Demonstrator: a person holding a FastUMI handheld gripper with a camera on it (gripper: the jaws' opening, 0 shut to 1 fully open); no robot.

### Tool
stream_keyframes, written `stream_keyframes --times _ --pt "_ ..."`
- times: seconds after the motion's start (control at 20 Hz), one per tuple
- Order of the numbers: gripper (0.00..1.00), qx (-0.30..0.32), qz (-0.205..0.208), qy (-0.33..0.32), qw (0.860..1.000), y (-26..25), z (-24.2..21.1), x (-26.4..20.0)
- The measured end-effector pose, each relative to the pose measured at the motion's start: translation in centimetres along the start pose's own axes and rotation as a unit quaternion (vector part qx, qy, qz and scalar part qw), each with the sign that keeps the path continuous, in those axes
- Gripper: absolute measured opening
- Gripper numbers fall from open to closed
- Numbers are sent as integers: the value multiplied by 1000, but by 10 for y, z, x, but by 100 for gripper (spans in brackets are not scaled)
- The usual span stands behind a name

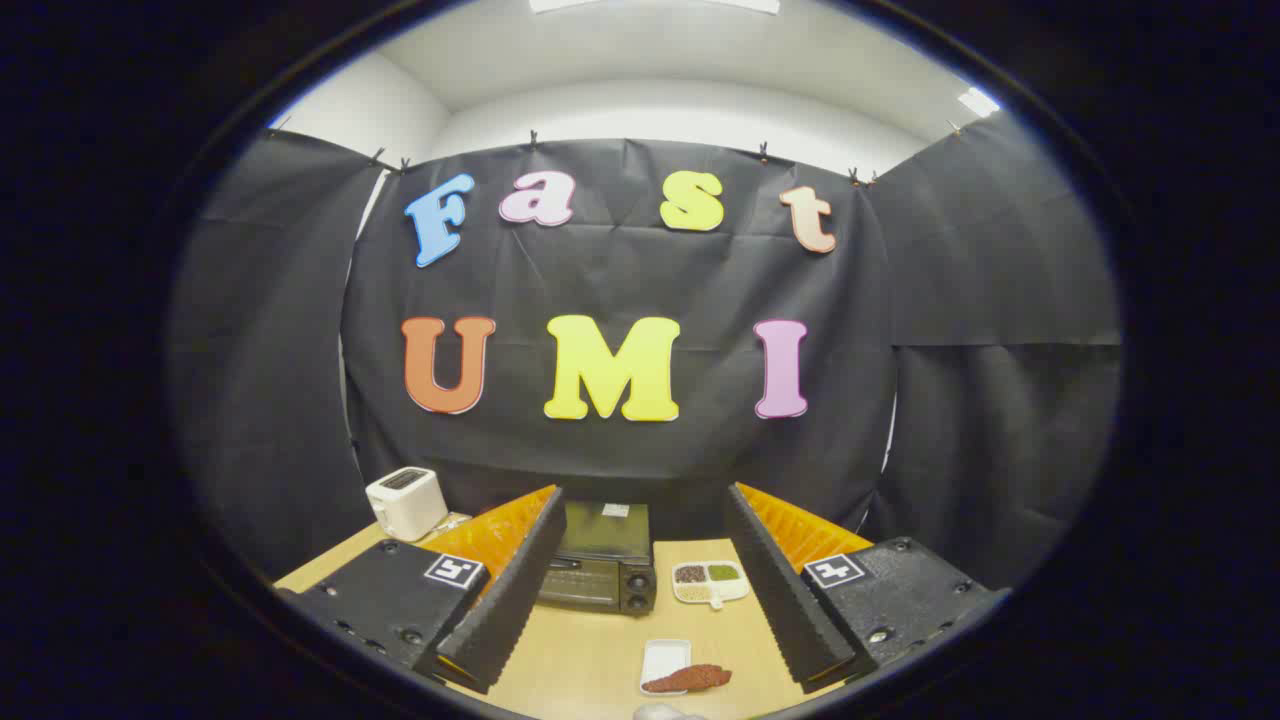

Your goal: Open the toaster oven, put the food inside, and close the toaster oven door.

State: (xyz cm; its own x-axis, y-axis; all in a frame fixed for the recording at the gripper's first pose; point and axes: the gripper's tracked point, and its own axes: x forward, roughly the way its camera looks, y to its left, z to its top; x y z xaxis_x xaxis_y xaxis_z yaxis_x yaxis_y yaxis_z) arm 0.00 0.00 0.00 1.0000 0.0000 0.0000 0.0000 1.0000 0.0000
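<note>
Your gripper (pixel 640 590) hangs above the wooden table (pixel 590 660) with its two fingers spread wide apart and nothing between the pads, so it grips nothing. Both fingers angle inward toward the far end of the table, and the open lane between them frames most of what matters to you.

Straight ahead in that lane, toward the left finger, sits the toaster oven (pixel 598 570), a dark box with its back near the black cloth wall. Its glass door looks shut and upright (the left finger covers the door's left end, so you cannot see the whole of it). Two round knobs stand one above the other at the oven's right side.

Just to the right of the oven lies a small divided dish (pixel 711 582), pale, holding a dark brownish portion and a green portion side by side, with a little handle toward you.

Nearer to you, between the fingers and close to the right one, is a white rectangular tray (pixel 664 660). A reddish-brown piece of food (pixel 688 679) lies across its near end and sticks out past its right edge.

Beyond the left finger, at the table's far left corner, stands a white pop-up toaster (pixel 406 502), well apart from the oven.
</note>
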Motion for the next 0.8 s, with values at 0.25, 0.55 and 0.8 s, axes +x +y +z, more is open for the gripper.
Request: stream_keyframes --times 0.25,0.55,0.8 --pt "100 -4 1 5 1000 8 -4 3" --pt "100 -5 2 3 1000 16 -5 5" --pt "100 -9 6 4 1000 24 -9 8"
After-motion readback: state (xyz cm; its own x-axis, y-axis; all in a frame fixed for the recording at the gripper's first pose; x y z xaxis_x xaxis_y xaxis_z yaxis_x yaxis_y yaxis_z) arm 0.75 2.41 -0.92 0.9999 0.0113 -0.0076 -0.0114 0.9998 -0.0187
